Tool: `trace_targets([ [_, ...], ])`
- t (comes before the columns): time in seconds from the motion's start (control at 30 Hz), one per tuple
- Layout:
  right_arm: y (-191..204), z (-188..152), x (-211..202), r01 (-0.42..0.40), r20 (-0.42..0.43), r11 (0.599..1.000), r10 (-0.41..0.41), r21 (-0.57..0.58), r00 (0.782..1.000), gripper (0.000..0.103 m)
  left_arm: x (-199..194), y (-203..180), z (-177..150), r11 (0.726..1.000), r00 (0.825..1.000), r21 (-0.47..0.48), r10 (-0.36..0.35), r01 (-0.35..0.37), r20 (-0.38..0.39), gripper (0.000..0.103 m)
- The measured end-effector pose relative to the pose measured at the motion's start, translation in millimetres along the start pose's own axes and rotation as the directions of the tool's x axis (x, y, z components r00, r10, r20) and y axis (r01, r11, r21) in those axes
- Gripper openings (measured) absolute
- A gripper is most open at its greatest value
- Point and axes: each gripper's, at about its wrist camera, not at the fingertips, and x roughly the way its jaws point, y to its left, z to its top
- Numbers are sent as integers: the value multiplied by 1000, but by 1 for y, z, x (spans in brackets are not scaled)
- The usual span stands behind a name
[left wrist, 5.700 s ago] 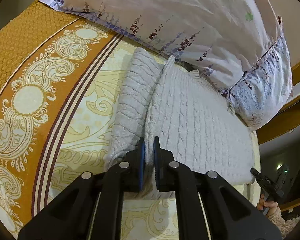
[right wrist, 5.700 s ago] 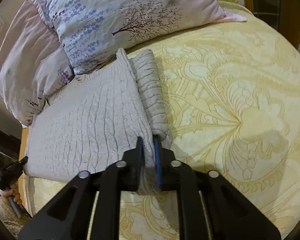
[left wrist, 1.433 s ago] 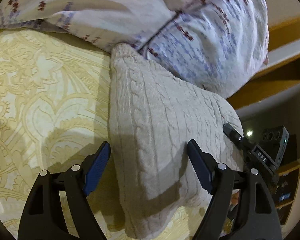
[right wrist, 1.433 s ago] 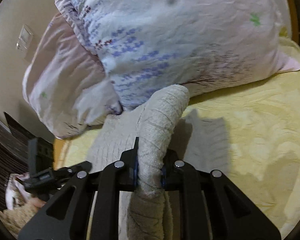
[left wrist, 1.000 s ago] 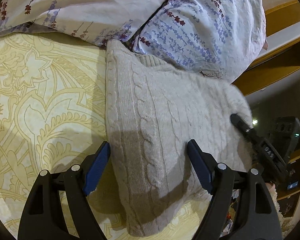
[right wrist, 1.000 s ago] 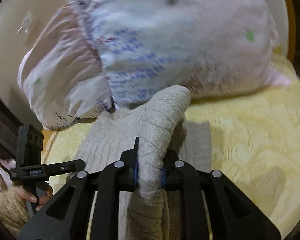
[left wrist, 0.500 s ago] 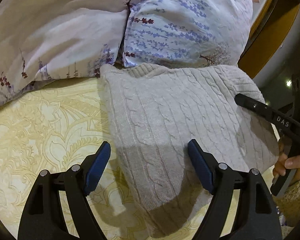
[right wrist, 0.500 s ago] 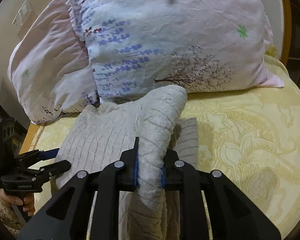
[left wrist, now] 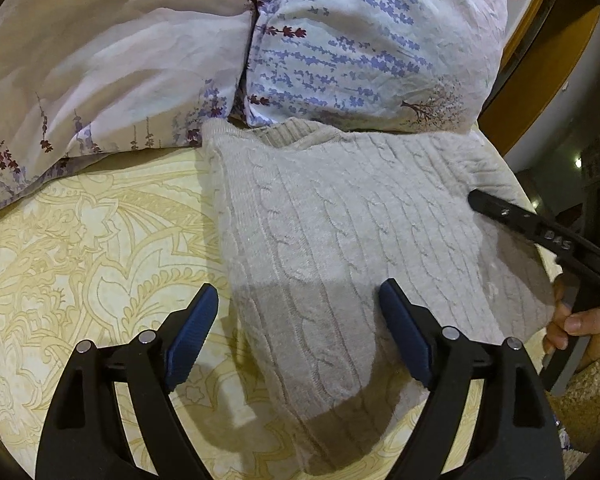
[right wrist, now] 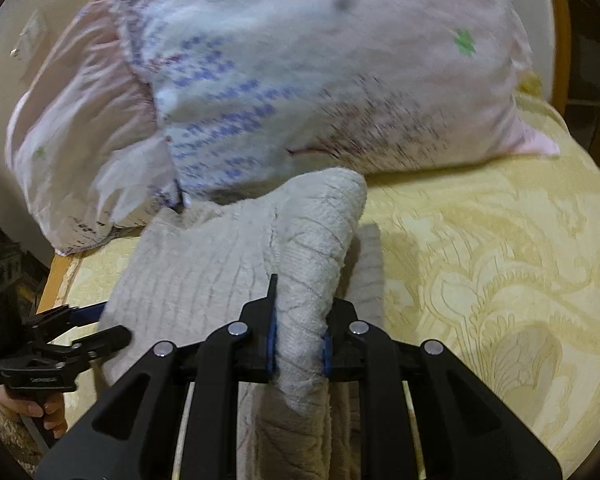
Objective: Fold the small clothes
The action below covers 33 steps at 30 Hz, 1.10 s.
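Note:
A beige cable-knit sweater (left wrist: 340, 220) lies folded on the yellow bedspread (left wrist: 80, 240), its neck against the pillows. My left gripper (left wrist: 298, 290) hovers over its near-left part; the jaws are opening, stand wide and touch nothing. The right gripper (left wrist: 540, 232) shows at the sweater's right edge, held by a hand (left wrist: 580, 324). In the right wrist view my right gripper (right wrist: 300, 320) is shut on a raised fold of the sweater (right wrist: 204, 272), which arches up over the rest. The left gripper (right wrist: 84, 320) appears at far left.
Two floral pillows (left wrist: 360, 48) (left wrist: 100, 60) stand right behind the sweater and fill the top of the right wrist view as pillows (right wrist: 300, 60). A wooden bed frame (left wrist: 540, 72) runs behind them. Patterned bedspread (right wrist: 480, 260) stretches to the right of the sweater.
The left gripper has rolled and drawn back a little, so the pillows now sit across the top; its jaws stand slightly wider. The right gripper has sunk with the fold still pinched.

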Motion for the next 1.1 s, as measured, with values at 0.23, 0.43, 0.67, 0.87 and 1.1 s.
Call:
trace_targets([
  [0.23,-34,-6,6,-47,-23,975,53,218,998,33,4,2,2,1000,1000,-20,-23,23,-8,84],
  [0.43,-52,-23,-32,-112,31,949,108,294,994,40,-1,16,-8,983,991,-127,-134,131,-13,84],
  [0.67,-57,-68,-55,-214,9,917,225,336,974,40,-2,28,-31,937,961,-237,-274,257,-41,83],
  [0.87,-40,-86,-50,-207,-24,928,225,310,974,32,6,22,-46,919,939,-255,-332,300,-92,61],
  [1.1,-28,-76,-79,-128,80,974,115,186,990,8,8,19,-51,917,928,-235,-355,322,-112,48],
])
